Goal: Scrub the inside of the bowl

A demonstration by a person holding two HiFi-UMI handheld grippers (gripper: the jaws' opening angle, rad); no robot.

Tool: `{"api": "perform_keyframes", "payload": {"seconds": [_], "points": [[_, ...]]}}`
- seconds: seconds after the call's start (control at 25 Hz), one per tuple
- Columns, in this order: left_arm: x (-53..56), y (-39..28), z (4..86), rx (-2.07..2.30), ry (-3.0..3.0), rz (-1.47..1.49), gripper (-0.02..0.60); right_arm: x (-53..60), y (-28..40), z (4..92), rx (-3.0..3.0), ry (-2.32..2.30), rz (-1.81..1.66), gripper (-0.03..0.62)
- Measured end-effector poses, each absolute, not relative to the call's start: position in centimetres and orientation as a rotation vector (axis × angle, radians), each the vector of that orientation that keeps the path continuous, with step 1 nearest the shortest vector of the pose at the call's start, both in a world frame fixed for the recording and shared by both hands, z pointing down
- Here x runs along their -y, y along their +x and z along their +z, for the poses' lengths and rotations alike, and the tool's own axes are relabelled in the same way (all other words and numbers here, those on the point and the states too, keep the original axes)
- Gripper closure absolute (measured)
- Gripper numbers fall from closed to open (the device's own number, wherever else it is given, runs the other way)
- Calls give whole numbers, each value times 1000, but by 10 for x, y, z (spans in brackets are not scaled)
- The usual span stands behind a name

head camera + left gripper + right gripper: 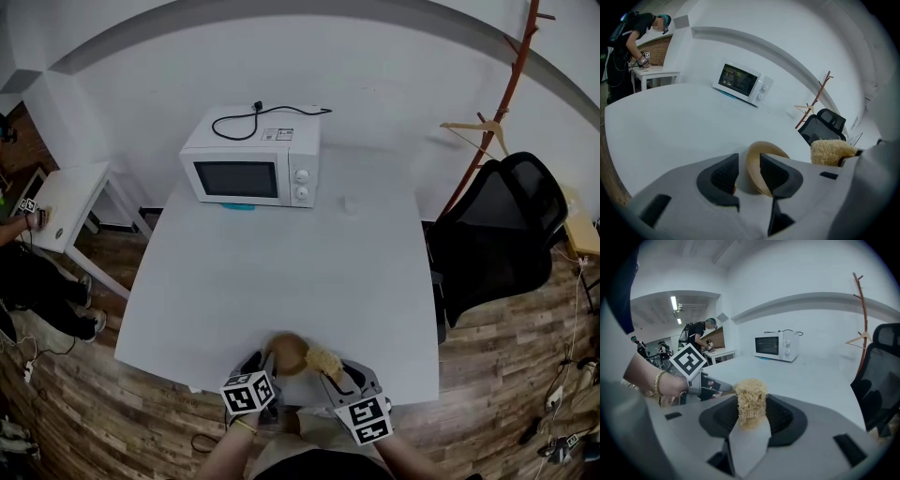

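A tan bowl (289, 353) rests tipped on its side near the front edge of the white table (281, 272). In the left gripper view the bowl's (769, 148) thin wall passes between the jaws of my left gripper (749, 171). It lies against the right pad with a gap at the left pad, so the gripper is open. My left gripper (265, 357) sits at the bowl's left. My right gripper (325, 370) is shut on a straw-coloured loofah scrubber (750, 397), held just right of the bowl. The scrubber (830, 152) also shows in the left gripper view.
A white microwave (251, 169) with its cable on top stands at the table's back. A black office chair (502, 234) and a wooden coat rack (506, 94) are to the right. A small white side table (70, 202) with a person (28, 272) is at the left.
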State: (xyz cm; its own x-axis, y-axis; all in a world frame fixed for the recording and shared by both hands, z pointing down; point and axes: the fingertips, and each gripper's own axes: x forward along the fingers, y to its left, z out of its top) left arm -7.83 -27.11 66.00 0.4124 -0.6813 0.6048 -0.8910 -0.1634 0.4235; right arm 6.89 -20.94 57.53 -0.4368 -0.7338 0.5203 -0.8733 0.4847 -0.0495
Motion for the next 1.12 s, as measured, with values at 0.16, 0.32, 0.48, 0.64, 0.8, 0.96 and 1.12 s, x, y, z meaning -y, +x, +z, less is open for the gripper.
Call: {"api": "perform_keyframes", "payload": {"seconds": [0.16, 0.32, 0.48, 0.64, 0.8, 0.96, 1.12], "points": [[263, -82, 648, 1341, 1948, 336, 454, 198, 71, 567, 2302, 1402, 426, 428], [248, -82, 634, 1294, 1981, 311, 456, 187, 67, 558, 2309, 1455, 429, 428], [227, -88, 619, 1283, 2015, 296, 480, 173, 58, 551, 2327, 1492, 446, 428], [205, -96, 604, 1269, 2054, 270, 537, 155, 47, 544, 2349, 1516, 456, 428], [183, -104, 592, 1257, 2090, 256, 551, 138, 37, 538, 2366, 1534, 449, 428], [162, -111, 582, 1245, 2107, 237, 562, 120, 27, 532, 2387, 1534, 434, 428], [143, -115, 579, 1228, 2112, 216, 563, 105, 18, 528, 2413, 1526, 441, 428]]}}
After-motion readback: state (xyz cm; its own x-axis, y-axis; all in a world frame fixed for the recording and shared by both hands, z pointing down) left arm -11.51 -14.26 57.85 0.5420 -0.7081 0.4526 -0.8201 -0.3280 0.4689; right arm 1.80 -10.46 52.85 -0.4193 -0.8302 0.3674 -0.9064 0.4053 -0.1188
